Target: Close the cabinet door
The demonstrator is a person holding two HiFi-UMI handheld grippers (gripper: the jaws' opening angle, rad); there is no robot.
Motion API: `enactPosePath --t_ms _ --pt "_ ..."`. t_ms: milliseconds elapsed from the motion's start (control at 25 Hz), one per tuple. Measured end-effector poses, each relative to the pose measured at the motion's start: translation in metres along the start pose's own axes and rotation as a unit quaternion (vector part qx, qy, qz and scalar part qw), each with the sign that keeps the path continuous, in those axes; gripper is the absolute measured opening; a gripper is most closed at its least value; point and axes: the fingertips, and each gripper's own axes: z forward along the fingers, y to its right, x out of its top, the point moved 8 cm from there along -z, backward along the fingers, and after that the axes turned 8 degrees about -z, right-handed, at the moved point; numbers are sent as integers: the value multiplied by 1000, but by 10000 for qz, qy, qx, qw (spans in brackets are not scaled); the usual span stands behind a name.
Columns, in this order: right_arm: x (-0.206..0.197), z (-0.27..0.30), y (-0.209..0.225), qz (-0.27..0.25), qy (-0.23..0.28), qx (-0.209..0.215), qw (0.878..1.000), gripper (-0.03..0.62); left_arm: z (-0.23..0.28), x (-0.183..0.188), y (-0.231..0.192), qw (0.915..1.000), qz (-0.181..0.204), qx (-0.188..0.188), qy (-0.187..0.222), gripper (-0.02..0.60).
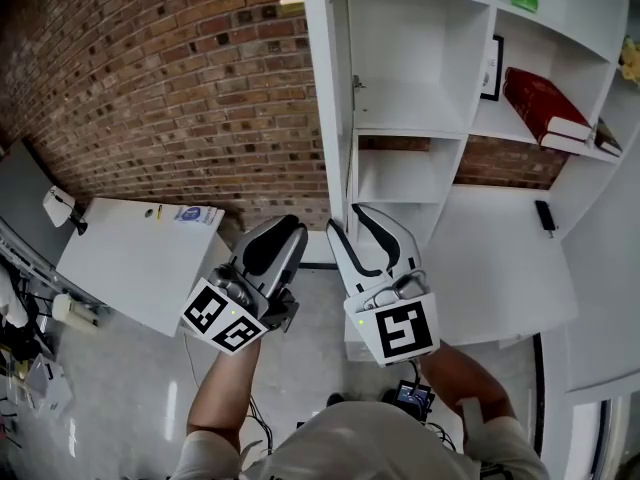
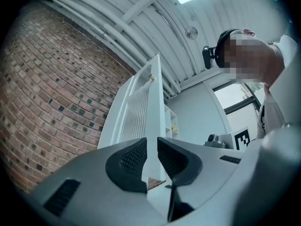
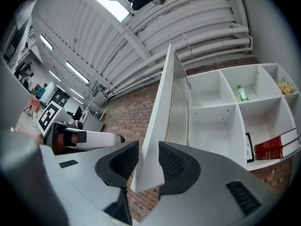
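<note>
The red-brown brick wall fills the head view from 9 to 12 o'clock. The tall white open-shelved cabinet takes up 12 to 4 o'clock, with all its compartments exposed. The white cabinet door with a slatted panel stands swung well out from the cabinet front. It is seen edge-on as a narrow strip running from 12 o'clock down toward the centre.

By the look of it, none of the closing is done yet. The door's whole swing back against the cabinet front is still to come.

The right gripper sits at the door's lower end with its jaws spread wide. The door's bottom corner lies between them, close to the pad at 3 o'clock, with a visible gap on the 9 o'clock side. The corner is framed but not clamped.

The left gripper has its jaws only partly open, leaving a narrow slot, and they hold nothing. The door's edge shows through the slot toward 12 o'clock. In the head view this gripper sits just beside the door, at about 8 o'clock from its lower end, and apart from it.
</note>
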Motion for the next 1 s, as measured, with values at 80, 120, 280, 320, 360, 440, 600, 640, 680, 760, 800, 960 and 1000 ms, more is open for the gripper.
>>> enactPosePath --t_ms 80,120,280,320,360,440,600,640,680,760,800,960,1000 --pt "1 6 0 -50 -36 -125 9999 137 5 9 -5 9999 74 -76 34 60" --pt "1 8 -1 -89 -67 -183 9998 137 7 12 -7 9999 105 -109 57 60" --pt "3 17 -6 -326 -188 -377 9986 138 16 31 -15 9994 228 -198 184 60" --pt "4 19 -8 -402 -222 -437 9980 137 19 36 -16 9992 267 -225 206 60" --pt "4 19 -10 -461 -250 -503 9974 138 22 41 -17 9989 313 -259 220 60" --pt "5 19 -12 -505 -270 -624 9964 138 29 50 -16 9984 404 -329 233 60" --pt "6 18 -12 -481 -290 -835 9949 138 40 66 -13 9971 566 -439 264 60" --pt "6 17 -13 -465 -294 -890 9945 138 42 70 -12 9967 610 -472 271 60" --pt "6 16 -13 -450 -306 -939 9941 138 45 73 -11 9961 662 -504 281 60" --pt "5 13 -12 -428 -342 -1034 9931 137 51 82 -7 9948 796 -561 312 60" --pt "5 11 -11 -407 -339 -1084 9927 135 55 88 -5 9938 890 -588 328 60" --pt "4 4 -3 -332 -226 -1265 9912 124 78 111 4 9878 1310 -732 410 74" --pt "3 2 -1 -330 -211 -1295 9908 121 83 116 7 9862 1390 -773 448 80"
